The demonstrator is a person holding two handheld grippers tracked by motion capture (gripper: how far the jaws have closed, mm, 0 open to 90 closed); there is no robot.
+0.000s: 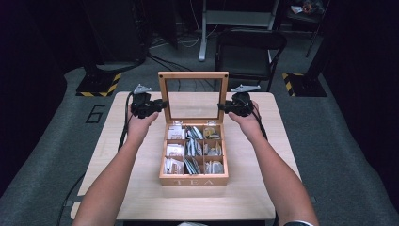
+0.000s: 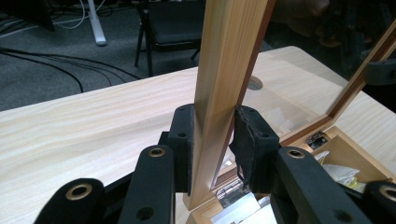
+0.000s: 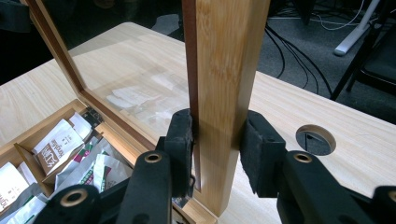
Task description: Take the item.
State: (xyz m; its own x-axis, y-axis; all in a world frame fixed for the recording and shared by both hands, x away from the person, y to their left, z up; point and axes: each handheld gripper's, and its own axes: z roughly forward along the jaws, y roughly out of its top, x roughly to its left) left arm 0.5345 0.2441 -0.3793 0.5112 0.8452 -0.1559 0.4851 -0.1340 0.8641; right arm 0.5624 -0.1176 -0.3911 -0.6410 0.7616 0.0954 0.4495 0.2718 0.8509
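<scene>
At the centre of the high view we see a wooden tea box [image 1: 193, 179] with its glass-paned lid [image 1: 193, 75] standing upright, its compartments holding tea bags [image 1: 175, 150], on a light wooden table [image 1: 244, 193]. The left gripper [image 1: 160, 104] clamps the lid's left frame rail, just left of frame centre, and the right gripper [image 1: 223, 106] clamps the right rail; in each gripper view we see both padded jaws pressed against the rail's two faces. Both forearms rise from the bottom edge and converge on the lid, the left hand [image 1: 139, 123] and the right hand [image 1: 248, 123] wrapped beneath their tools.
</scene>
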